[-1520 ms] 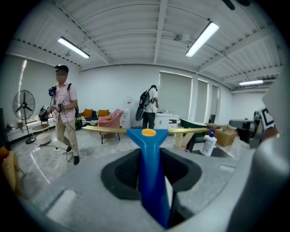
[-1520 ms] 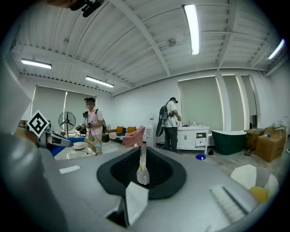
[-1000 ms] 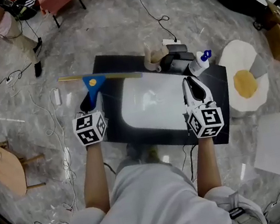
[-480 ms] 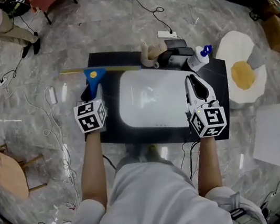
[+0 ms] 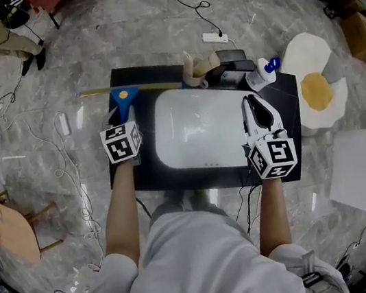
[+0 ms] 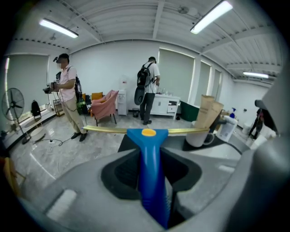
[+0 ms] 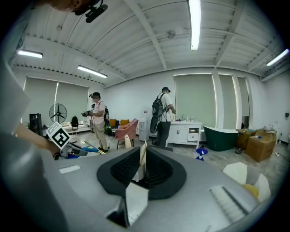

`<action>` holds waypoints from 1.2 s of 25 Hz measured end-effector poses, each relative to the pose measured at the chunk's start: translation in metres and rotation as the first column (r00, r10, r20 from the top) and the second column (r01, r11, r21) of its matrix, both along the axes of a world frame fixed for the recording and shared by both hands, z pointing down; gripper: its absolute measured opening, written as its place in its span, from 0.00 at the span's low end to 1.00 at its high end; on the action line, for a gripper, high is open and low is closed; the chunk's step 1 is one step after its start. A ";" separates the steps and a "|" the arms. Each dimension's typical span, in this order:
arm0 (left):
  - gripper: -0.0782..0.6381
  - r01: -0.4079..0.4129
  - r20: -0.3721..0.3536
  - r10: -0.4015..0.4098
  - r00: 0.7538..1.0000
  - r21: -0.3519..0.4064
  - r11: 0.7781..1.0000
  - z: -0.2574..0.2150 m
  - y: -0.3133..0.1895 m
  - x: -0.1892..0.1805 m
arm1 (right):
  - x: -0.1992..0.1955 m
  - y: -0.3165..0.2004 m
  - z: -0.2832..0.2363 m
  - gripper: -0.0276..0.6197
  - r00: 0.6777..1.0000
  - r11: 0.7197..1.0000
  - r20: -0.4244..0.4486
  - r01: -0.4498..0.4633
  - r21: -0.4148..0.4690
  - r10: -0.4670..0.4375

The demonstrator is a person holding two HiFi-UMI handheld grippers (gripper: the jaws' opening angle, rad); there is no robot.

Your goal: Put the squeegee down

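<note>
Marble floor rings the black table [image 5: 289, 159] where my left gripper [image 5: 121, 115] pinches the squeegee [image 5: 125, 93] by its blue handle, blade across the 11 o'clock corner. My right gripper [image 5: 252, 104], jaws pressed together and empty, hovers at the white tray's [image 5: 198, 133] 3 o'clock edge. A paper bag [image 5: 205, 64] and spray bottle [image 5: 260, 75] crowd 12 to 1 o'clock.

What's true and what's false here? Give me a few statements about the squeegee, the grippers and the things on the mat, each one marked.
1. The left gripper holds a blue-handled squeegee. True.
2. The squeegee lies in the middle of the white panel. False: it is at the black mat's far left corner, held in the gripper.
3. A blue-topped spray bottle stands at the mat's far right. True.
4. The right gripper grips the bottle. False: it is by the panel's right edge, apart from the bottle.
</note>
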State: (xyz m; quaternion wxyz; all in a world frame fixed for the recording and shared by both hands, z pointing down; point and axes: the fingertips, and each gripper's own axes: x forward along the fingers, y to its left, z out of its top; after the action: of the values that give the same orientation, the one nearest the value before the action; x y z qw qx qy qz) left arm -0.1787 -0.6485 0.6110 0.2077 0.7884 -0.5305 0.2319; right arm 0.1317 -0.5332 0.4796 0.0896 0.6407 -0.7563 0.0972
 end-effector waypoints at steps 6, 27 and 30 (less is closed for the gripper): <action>0.29 -0.015 0.021 0.016 1.000 -0.047 0.999 0.029 -0.019 0.006 | 0.003 -0.013 0.010 0.11 1.000 1.000 -0.001 -0.011 -0.018 0.011; 0.29 -0.006 0.046 0.015 0.999 -0.200 0.980 0.110 -0.053 0.024 | 0.018 -0.054 0.051 0.11 0.999 0.995 -0.020 -0.037 -0.093 0.035; 0.29 -0.009 0.046 0.019 0.999 -0.197 0.980 0.114 -0.054 0.026 | 0.021 -0.053 0.055 0.11 0.999 0.994 -0.022 -0.044 -0.100 0.042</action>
State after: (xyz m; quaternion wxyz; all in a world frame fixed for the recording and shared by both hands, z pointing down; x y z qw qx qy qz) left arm -0.1527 -0.7029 0.7247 0.2701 0.7620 -0.5043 0.3035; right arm 0.1523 -0.5861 0.5343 0.1272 0.6524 -0.7356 0.1308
